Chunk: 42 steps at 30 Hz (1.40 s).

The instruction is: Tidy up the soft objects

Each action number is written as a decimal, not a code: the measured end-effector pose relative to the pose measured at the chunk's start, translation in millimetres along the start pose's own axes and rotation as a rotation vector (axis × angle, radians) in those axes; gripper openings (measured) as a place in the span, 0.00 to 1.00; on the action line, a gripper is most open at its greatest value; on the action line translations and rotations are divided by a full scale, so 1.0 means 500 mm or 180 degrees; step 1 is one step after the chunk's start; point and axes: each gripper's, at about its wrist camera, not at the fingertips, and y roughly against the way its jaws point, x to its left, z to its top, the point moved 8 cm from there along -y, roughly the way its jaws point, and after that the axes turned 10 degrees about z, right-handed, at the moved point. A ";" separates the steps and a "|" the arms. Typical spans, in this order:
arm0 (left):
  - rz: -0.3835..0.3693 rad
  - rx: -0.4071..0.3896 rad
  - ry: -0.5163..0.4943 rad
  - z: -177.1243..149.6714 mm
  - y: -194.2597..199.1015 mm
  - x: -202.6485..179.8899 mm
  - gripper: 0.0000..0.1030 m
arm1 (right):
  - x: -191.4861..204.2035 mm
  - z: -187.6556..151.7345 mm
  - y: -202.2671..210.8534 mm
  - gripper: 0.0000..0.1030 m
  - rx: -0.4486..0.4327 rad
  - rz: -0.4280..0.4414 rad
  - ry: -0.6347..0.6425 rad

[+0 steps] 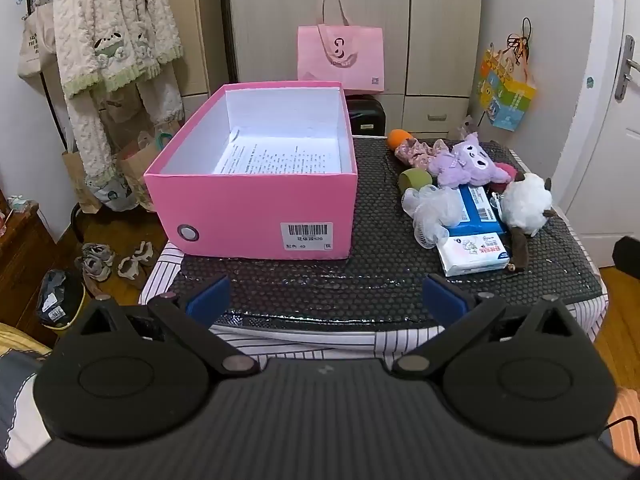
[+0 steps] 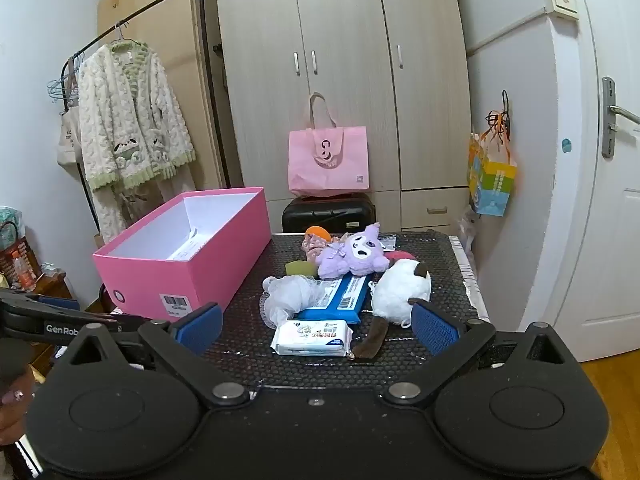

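Observation:
A pink open box [image 1: 256, 208] [image 2: 176, 276] with a printed sheet inside stands on the left of the black mat [image 1: 360, 292] [image 2: 392, 360]. To its right lie a purple plush [image 1: 468, 162] [image 2: 356, 254], a white plush with brown ears [image 1: 524, 204] [image 2: 400, 290], a white mesh pouf [image 1: 432, 210] [image 2: 292, 294], a blue wipes pack [image 1: 478, 204] [image 2: 344, 294], a white tissue pack [image 1: 474, 256] [image 2: 312, 338], an orange ball [image 1: 398, 137] [image 2: 318, 236] and a green piece [image 1: 416, 179] [image 2: 300, 267]. My left gripper [image 1: 326, 298] is open, short of the box. My right gripper [image 2: 318, 328] is open, with the tissue pack seen between its fingers, untouched.
A pink tote bag [image 1: 340, 56] [image 2: 328, 162] sits on a black suitcase [image 2: 328, 212] behind the table. A fluffy robe [image 1: 116, 40] [image 2: 128, 120] hangs on a rack at left. Shoes [image 1: 114, 260] lie on the floor. A door [image 2: 612, 200] is at right.

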 end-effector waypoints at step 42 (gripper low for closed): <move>-0.0013 -0.0558 0.0226 -0.054 -0.013 0.022 1.00 | -0.020 -0.057 0.006 0.99 -0.0130 -0.0190 0.0075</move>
